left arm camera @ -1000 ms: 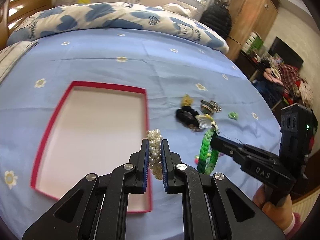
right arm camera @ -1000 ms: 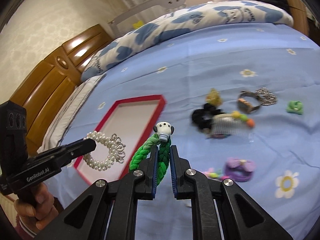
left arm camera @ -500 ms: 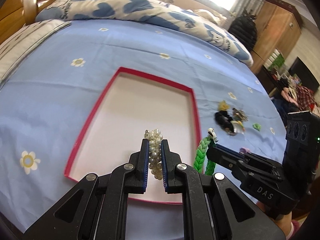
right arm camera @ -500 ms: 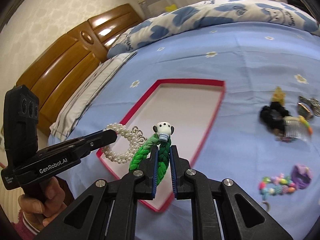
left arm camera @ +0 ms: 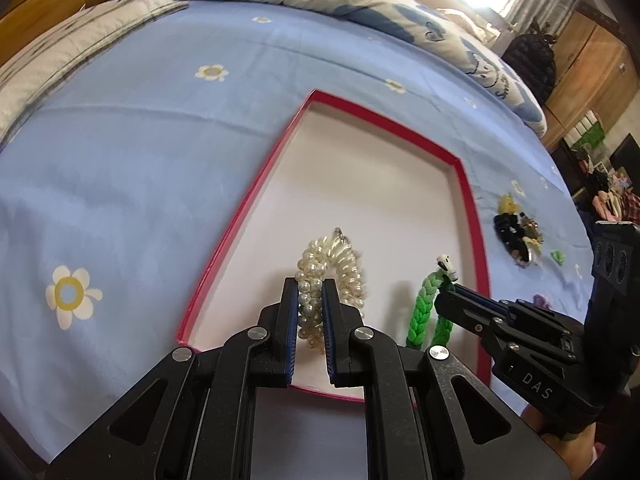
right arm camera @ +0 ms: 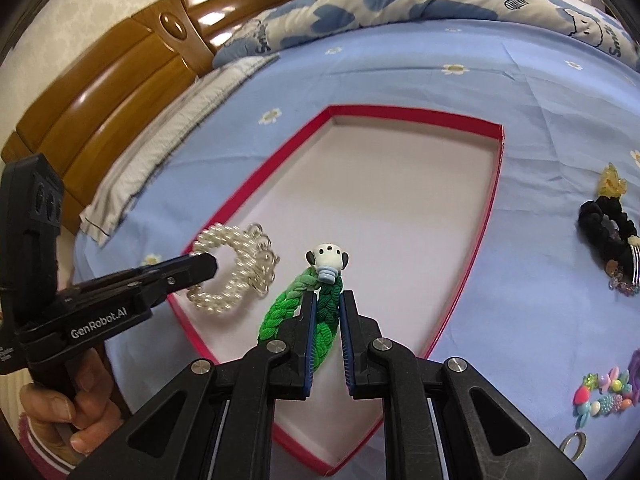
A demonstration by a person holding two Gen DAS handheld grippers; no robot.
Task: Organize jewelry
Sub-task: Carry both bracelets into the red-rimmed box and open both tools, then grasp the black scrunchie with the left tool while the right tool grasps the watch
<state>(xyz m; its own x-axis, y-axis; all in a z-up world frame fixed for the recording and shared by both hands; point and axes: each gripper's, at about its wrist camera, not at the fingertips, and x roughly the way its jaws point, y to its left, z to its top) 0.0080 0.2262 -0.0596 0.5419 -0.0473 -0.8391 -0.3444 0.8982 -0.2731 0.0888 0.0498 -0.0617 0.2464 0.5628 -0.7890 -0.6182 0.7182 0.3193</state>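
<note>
My left gripper [left arm camera: 310, 288] is shut on a pearl bracelet [left arm camera: 334, 260] and holds it over the near end of a shallow red-rimmed box [left arm camera: 256, 188] with a white inside. My right gripper [right arm camera: 325, 300] is shut on a green braided bracelet [right arm camera: 288, 310] with a small white dog-head bead [right arm camera: 328, 260], also over the box's [right arm camera: 498, 160] near end. In the right wrist view the left gripper [right arm camera: 208, 266] holds the pearl bracelet [right arm camera: 236, 268] at the left. In the left wrist view the right gripper [left arm camera: 446, 298] holds the green bracelet [left arm camera: 422, 308] beside the pearls.
The box lies on a blue flowered bedsheet [left arm camera: 140, 140]. Loose pieces lie to its right: a black scrunchie with a comb [right arm camera: 608, 228], a yellow piece [right arm camera: 612, 184], a coloured bead bracelet [right arm camera: 604, 394]. A patterned quilt [right arm camera: 400, 0] and wooden headboard [right arm camera: 120, 80] lie beyond.
Both grippers have moved left with their bracelets, from over the sheet to over the near end of the box, and have come lower toward it.
</note>
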